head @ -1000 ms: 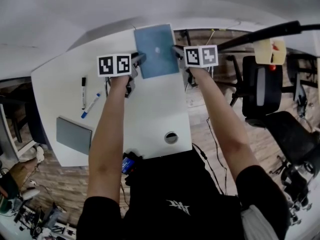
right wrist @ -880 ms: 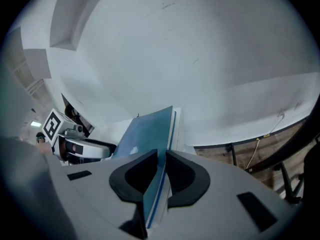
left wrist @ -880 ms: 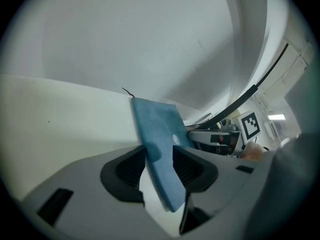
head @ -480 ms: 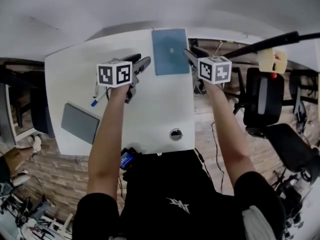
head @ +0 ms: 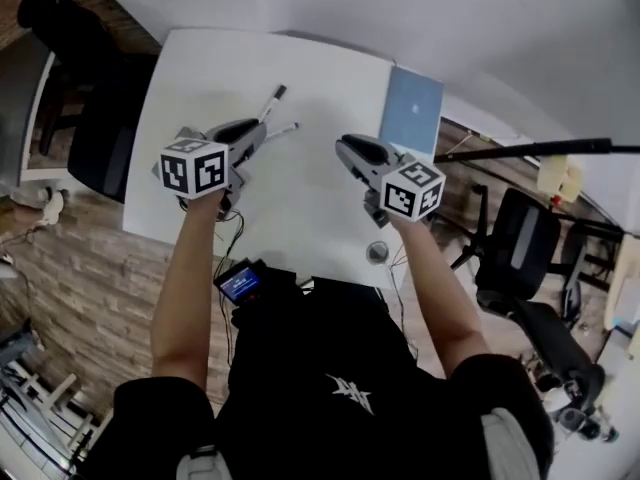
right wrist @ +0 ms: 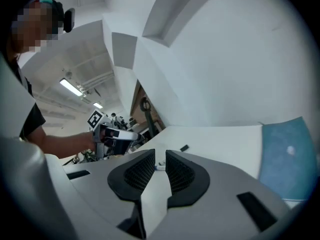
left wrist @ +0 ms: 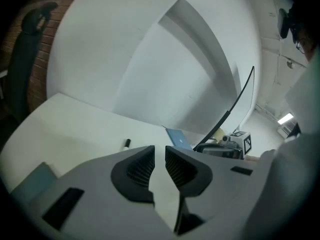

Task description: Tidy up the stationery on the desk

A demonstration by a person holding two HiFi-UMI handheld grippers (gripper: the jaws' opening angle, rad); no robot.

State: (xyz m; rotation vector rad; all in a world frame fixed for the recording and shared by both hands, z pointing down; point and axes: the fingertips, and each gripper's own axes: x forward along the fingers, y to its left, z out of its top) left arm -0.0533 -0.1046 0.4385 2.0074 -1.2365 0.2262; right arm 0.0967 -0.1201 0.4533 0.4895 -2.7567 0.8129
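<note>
A blue notebook (head: 412, 113) (right wrist: 287, 156) lies flat at the far right corner of the white desk (head: 310, 78). Two markers (head: 272, 101) (head: 284, 129) lie side by side at mid-desk, just beyond my left gripper (head: 256, 134) (left wrist: 160, 164). One marker (left wrist: 127, 143) shows ahead of its jaws. My right gripper (head: 346, 148) (right wrist: 160, 169) hovers over the desk, left of the notebook and apart from it. The jaws of both grippers have just been closing; a narrow gap is left in each, with nothing between the pads. A grey pad (left wrist: 32, 181) lies at the desk's near left.
A black chair (head: 100, 118) stands beyond the desk's left side, more office chairs (head: 520, 248) on the right. A black boom (head: 520, 150) crosses beside the notebook. The desk has a cable hole (head: 377, 252) near me. A small device with a lit screen (head: 240, 283) hangs at my waist.
Both grippers have drawn back from the sides of the blue notebook toward me and risen. The notebook stays at the far edge. The head view has swung, and the markers now lie ahead of the left gripper.
</note>
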